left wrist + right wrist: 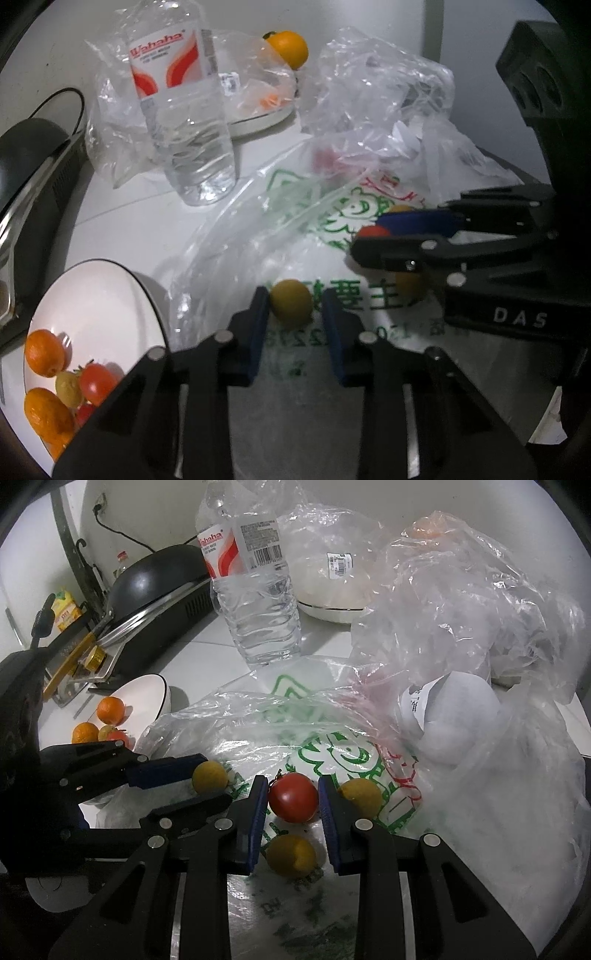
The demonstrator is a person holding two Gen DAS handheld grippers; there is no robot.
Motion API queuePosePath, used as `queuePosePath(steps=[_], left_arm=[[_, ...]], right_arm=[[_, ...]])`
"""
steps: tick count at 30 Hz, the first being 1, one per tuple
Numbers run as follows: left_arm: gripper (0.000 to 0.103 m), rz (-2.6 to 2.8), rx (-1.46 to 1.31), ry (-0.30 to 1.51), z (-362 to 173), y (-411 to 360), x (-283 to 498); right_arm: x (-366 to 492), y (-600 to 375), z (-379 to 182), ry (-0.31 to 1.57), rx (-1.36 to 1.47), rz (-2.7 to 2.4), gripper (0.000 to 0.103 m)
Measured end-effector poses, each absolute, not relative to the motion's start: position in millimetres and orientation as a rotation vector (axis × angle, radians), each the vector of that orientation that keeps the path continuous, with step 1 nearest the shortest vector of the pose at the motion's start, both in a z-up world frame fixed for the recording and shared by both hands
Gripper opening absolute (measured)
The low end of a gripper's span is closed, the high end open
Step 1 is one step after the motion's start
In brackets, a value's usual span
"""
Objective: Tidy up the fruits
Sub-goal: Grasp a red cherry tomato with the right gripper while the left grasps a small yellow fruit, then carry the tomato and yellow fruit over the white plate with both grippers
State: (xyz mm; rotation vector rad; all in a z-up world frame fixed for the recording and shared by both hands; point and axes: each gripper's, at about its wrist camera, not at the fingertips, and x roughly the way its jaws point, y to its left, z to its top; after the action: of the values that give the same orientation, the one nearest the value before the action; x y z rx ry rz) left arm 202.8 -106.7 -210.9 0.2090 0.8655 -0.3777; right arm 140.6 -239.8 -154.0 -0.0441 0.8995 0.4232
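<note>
My left tongs (293, 314) are clamped on a small yellow fruit (291, 302) lying on the printed plastic bag (332, 229), and my right tongs (292, 801) are clamped on a red tomato (293, 796) on the same bag. Two more yellow fruits sit just beside the tomato, and the white plate (110, 295) at left holds oranges (44, 353) and tomatoes.

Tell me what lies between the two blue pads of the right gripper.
A round red tomato, pressed by both pads, as the right wrist view shows.
</note>
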Motion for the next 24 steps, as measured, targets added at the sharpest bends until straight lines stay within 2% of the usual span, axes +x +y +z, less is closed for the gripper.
queuePosePath(steps=[24], left_arm=[[0.024,-0.424,0.189,0.713,-160.4,-97.0,141.7]], right_arm=[[106.9,-224.5,-124.5,0.838,-0.087,0.407,0.030]])
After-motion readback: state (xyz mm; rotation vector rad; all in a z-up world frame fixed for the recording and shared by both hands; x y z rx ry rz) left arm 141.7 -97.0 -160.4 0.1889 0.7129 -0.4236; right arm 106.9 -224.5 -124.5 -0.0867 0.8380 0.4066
